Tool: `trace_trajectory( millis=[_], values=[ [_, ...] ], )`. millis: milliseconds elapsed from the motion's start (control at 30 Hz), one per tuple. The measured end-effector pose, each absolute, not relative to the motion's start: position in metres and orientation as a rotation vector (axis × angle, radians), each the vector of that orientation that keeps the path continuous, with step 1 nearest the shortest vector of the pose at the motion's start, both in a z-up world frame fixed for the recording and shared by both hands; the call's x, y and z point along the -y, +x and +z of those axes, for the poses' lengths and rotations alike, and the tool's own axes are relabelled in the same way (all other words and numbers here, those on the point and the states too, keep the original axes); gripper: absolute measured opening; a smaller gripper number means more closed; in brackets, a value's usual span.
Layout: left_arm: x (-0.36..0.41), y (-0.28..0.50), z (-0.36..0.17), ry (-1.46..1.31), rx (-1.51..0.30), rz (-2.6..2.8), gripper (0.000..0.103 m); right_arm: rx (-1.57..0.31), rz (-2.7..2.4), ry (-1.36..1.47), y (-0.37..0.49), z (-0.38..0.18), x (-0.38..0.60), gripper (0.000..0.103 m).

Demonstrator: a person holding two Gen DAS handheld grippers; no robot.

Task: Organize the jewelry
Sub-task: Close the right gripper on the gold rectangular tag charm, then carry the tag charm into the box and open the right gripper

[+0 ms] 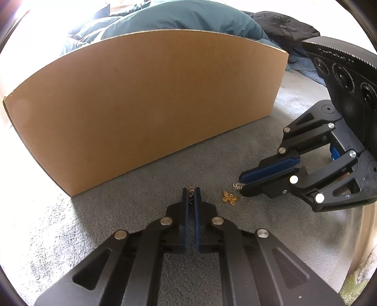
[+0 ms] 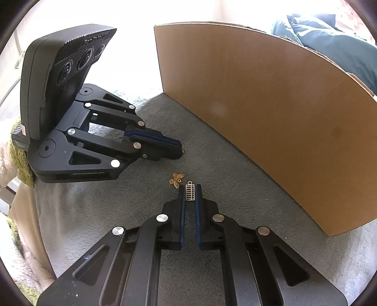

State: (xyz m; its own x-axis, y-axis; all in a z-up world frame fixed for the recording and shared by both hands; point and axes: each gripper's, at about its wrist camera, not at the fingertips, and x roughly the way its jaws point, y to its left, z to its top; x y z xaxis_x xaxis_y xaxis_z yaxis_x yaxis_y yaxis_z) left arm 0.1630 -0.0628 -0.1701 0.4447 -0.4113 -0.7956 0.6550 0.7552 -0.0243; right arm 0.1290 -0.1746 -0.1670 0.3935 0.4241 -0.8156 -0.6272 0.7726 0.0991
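Observation:
A gold butterfly charm (image 1: 230, 197) lies on the grey carpet between the two grippers; it also shows in the right wrist view (image 2: 176, 179). My left gripper (image 1: 191, 193) is shut on a small dark-and-gold charm (image 1: 191, 191), low on the carpet just left of the butterfly; in the right wrist view (image 2: 181, 149) only a speck of the charm shows at its tip. My right gripper (image 2: 190, 191) is shut on a small gold abacus-shaped charm (image 2: 190, 192), right beside the butterfly. In the left wrist view the right gripper (image 1: 240, 184) holds that charm (image 1: 238, 186) at its tips.
A tall cardboard box (image 1: 146, 101) stands close behind the charms; it also shows in the right wrist view (image 2: 271, 113). Teal bedding (image 1: 176, 17) and dark clothes (image 1: 282, 26) lie beyond it. A green and cream fabric (image 2: 20, 160) is at the left.

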Motion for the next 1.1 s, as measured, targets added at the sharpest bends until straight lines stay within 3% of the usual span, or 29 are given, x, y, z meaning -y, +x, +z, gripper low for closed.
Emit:
trace_trajectory(
  millis=[733, 1100],
  values=[
    [0.056, 0.138, -0.146, 0.333, -0.824, -0.629, 0.003, -0.904, 0.607, -0.216, 0.101, -0.131, 0.202, 0.006],
    [0.040, 0.121, -0.099, 0.298, -0.751, -0.599, 0.003, -0.831, 0.584, -0.203, 0.079, -0.095, 0.208, 0.006]
  ],
)
